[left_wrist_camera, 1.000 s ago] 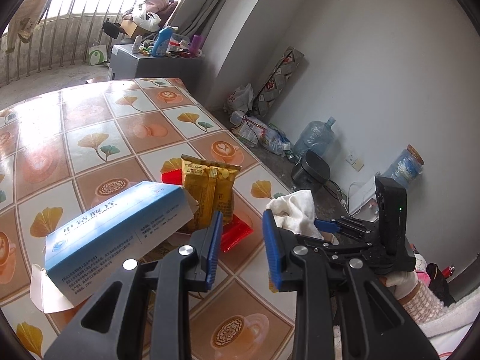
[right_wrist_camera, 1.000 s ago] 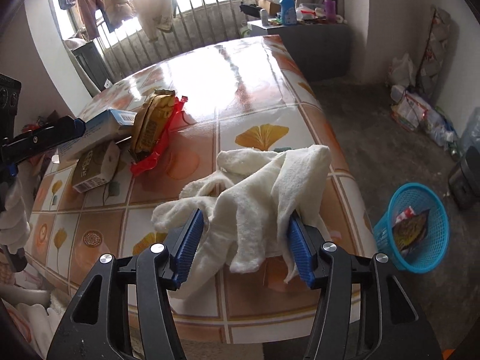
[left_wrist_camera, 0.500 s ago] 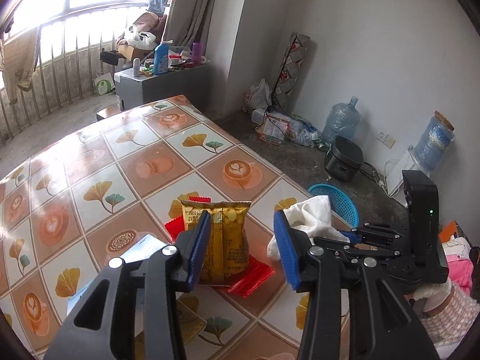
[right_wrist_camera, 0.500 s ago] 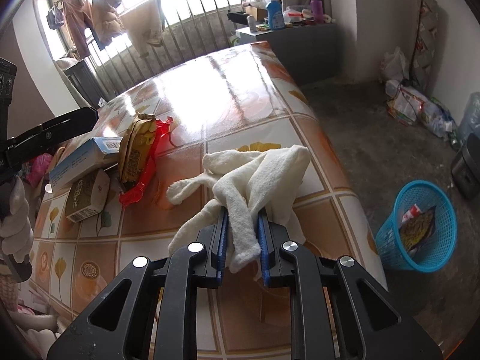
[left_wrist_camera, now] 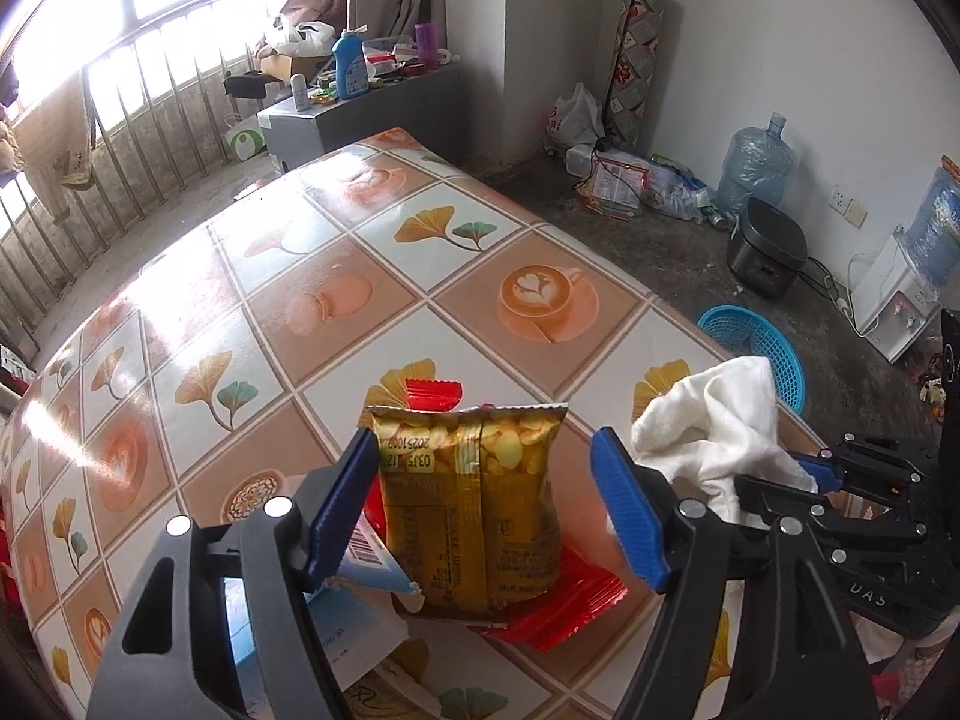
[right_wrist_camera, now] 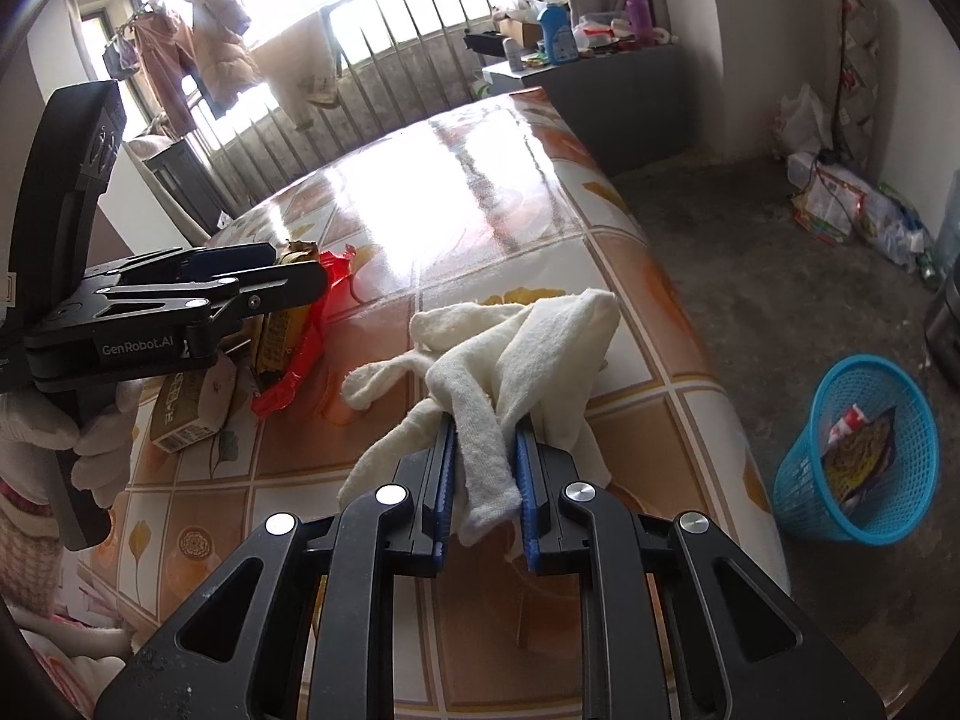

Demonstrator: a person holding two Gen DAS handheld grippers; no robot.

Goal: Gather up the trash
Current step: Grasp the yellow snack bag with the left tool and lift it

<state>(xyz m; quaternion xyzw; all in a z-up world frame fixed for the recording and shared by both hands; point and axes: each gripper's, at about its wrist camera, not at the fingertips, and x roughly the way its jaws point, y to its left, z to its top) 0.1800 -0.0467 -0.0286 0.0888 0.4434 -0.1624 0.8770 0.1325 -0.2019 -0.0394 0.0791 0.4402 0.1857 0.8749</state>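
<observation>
the red wrapper [left_wrist_camera: 564, 603] lies mostly hidden under the yellow snack bag [left_wrist_camera: 474, 504], only its edges showing. the left tool [left_wrist_camera: 486, 510] covers most of the blue-and-white box [left_wrist_camera: 360, 558], whose print is too small to read. the basket [left_wrist_camera: 756, 348] is half hidden behind the bench [left_wrist_camera: 360, 276] edge and the white cloth [left_wrist_camera: 714, 420].
</observation>
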